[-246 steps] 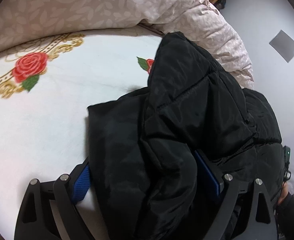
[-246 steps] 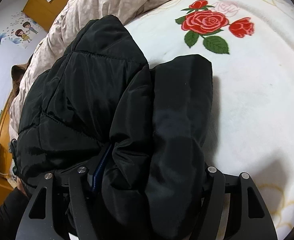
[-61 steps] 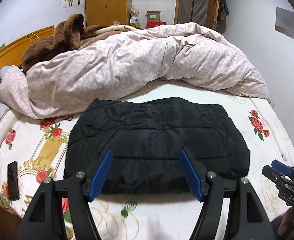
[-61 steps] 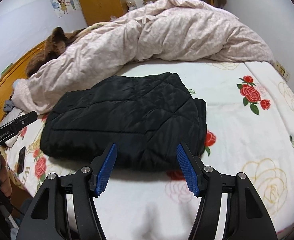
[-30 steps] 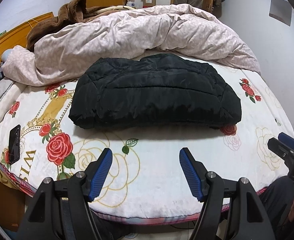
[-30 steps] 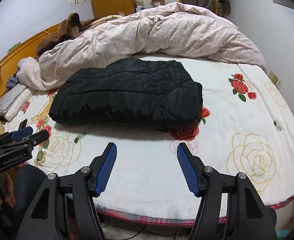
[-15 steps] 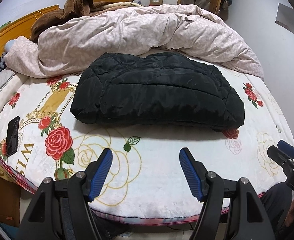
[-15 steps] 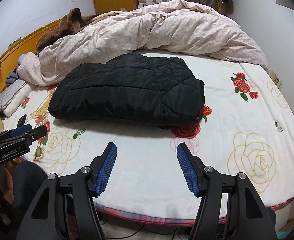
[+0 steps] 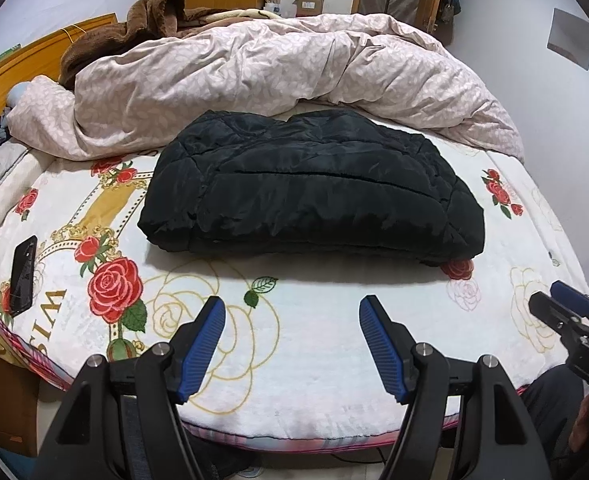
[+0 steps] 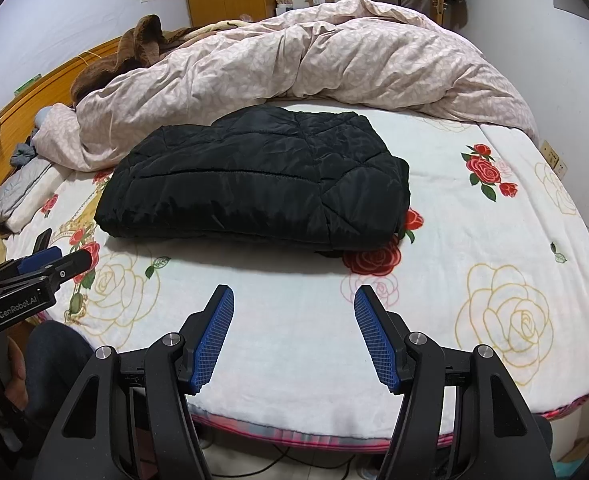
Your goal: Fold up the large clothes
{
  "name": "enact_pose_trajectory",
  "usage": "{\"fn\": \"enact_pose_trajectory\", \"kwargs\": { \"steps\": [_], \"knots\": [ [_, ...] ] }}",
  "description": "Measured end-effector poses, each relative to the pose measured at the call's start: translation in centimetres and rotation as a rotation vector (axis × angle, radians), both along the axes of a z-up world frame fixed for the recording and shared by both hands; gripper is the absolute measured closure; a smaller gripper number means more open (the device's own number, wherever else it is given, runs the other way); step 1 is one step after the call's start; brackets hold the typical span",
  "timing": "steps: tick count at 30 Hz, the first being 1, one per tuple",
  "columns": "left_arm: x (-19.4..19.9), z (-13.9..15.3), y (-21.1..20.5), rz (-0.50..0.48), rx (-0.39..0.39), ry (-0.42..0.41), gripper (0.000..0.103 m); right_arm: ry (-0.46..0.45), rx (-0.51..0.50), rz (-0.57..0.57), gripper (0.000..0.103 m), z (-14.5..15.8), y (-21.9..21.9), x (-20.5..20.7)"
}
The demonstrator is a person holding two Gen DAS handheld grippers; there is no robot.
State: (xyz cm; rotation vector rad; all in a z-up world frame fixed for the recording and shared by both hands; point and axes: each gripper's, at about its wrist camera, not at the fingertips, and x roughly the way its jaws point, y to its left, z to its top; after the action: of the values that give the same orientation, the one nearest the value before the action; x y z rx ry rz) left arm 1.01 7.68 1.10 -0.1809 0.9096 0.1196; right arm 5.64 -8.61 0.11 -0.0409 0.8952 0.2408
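Note:
A black quilted jacket [image 9: 310, 192] lies folded into a flat bundle on the rose-print bed blanket [image 9: 294, 340]; it also shows in the right wrist view [image 10: 254, 184]. My left gripper [image 9: 292, 310] is open and empty, held back above the bed's near edge, apart from the jacket. My right gripper [image 10: 294, 300] is open and empty, also near the front edge. Each gripper shows at the edge of the other's view: the right gripper [image 9: 570, 312] and the left gripper [image 10: 54, 264].
A crumpled pink duvet [image 9: 286, 76] lies behind the jacket, with a brown blanket [image 9: 134, 28] at the headboard. A black phone [image 9: 22, 276] lies near the bed's left edge. Folded grey clothes [image 10: 18, 192] sit at the far left.
Both grippers let go of the jacket and pulled back from the bed; in the last second they have held nearly still. The jacket lies folded and has not moved.

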Motion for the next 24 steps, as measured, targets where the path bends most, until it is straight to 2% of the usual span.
{"fn": "enact_pose_trajectory", "kwargs": {
  "steps": [3,24],
  "knots": [
    [-0.02,0.03,-0.09,0.003,-0.017,-0.001,0.031,0.001,0.000,-0.001,0.040,-0.10,0.02,0.04],
    [-0.12,0.22,-0.65,0.008,0.003,-0.010,0.032,0.005,-0.002,0.002,0.040,-0.51,-0.16,0.01]
  ]
}}
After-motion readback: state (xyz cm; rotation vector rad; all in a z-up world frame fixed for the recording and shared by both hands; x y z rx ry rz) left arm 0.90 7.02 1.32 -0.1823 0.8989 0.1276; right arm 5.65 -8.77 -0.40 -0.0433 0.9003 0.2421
